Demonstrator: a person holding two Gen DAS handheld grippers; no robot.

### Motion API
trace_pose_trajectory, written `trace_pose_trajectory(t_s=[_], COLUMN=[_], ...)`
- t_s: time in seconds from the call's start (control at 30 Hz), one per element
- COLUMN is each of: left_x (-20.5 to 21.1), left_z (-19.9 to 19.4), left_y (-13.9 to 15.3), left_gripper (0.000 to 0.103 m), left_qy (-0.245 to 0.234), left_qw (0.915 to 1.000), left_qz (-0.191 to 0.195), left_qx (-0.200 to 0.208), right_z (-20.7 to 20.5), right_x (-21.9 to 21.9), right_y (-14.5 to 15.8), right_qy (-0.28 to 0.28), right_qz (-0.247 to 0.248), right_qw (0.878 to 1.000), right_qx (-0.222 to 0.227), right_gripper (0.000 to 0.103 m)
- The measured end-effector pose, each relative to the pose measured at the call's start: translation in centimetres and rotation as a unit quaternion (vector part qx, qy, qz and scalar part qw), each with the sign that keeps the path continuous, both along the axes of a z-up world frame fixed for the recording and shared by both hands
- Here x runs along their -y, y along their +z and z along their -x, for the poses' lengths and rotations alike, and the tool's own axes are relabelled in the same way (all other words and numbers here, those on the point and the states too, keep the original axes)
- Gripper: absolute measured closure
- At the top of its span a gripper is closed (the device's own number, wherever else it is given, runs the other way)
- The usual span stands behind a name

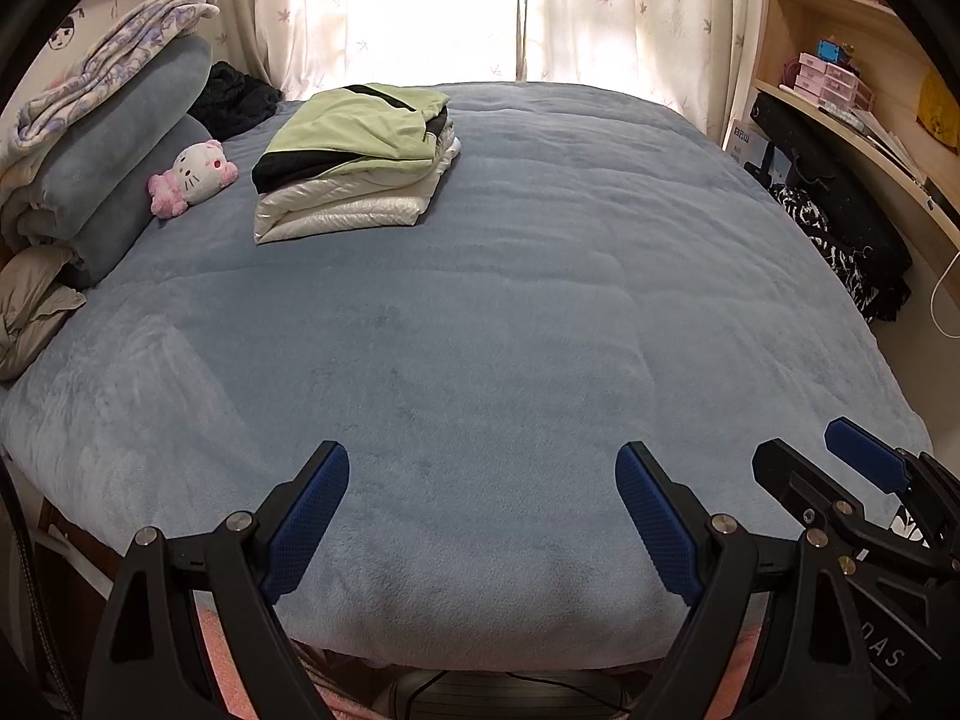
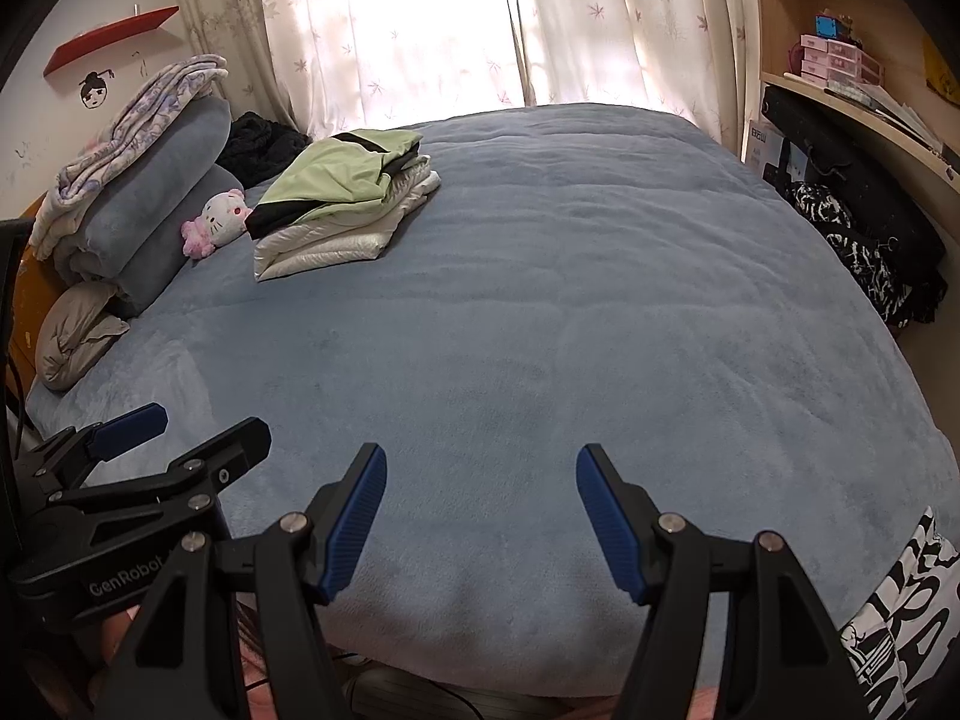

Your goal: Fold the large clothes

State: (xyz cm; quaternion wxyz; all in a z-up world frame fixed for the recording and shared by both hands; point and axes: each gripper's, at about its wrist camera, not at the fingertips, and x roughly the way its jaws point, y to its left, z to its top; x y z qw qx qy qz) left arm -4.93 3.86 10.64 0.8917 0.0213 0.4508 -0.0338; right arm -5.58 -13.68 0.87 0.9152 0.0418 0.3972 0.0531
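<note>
a wide bed covered in a plush grey-blue blanket (image 1: 510, 276) fills both views, and everything else can be placed against it. the left gripper (image 1: 483, 516), black-framed with blue ribbed pads, hangs over the bed's near edge with its fingers spread wide apart and nothing between them. the right gripper (image 2: 480, 516), of the same make, hovers just beside it over that same near edge, its fingers likewise parted and holding nothing; each gripper shows at the side of the other's view. toward the far left part of the bed lies a stack of folded clothes: a light green garment with black trim (image 1: 360, 126) rests on top of a folded glossy white padded garment (image 1: 342, 204), well apart from both grippers. just left of that stack, a small pink and white cat plush toy (image 1: 195, 174) leans against rolled grey-blue bedding (image 1: 120, 162) at the bed's left side, with a pale floral quilt (image 1: 114, 66) draped over the roll and a crumpled beige cloth (image 1: 30, 306) below it. a dark knitted item (image 1: 237, 96) sits at the bed's far left corner. beyond the bed hang sheer leaf-patterned curtains (image 1: 408, 6), brightly backlit. off the bed's right side stand wooden shelves (image 1: 852, 54). a black and white patterned fabric (image 2: 900, 618) hangs at the bed's near right corner.
</note>
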Motion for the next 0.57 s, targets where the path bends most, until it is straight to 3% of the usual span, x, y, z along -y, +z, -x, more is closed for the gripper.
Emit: trace_pose_trajectory(t_s=[0.57], left_x=[-0.01], left_z=[0.02], left_y=[-0.03], left_gripper=[0.014], left_qy=[0.000], left_qw=[1.0000], left_qz=[-0.001], left_qx=[-0.003], right_z=[-0.01], right_x=[-0.03], right_y=[0.04], right_qy=[0.000], right_qz=[0.000], right_qw=[1.000], right_qx=[0.000], right_gripper=[0.037])
